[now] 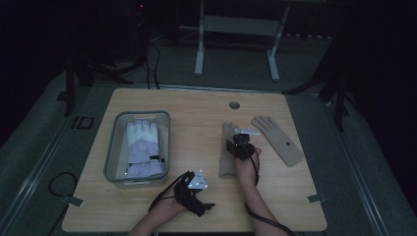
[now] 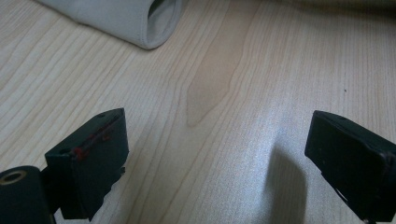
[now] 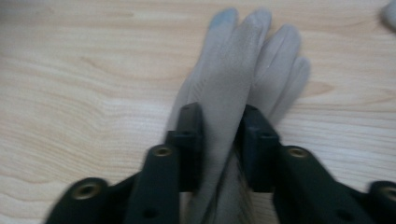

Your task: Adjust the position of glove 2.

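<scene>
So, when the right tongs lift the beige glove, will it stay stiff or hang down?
Probably it hangs: the glove looks like thin knit, bunching between the right tongs. It seems light and should not slip, since the cloth folds into the grip.

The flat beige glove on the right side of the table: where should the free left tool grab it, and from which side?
Probably at the cuff. The flat beige glove lies spread out, fingers toward the far edge and cuff toward the near right, apart from the pinched glove held by the right tool. Bring the open left tool in low from the near side and pinch the cuff hem.
</scene>
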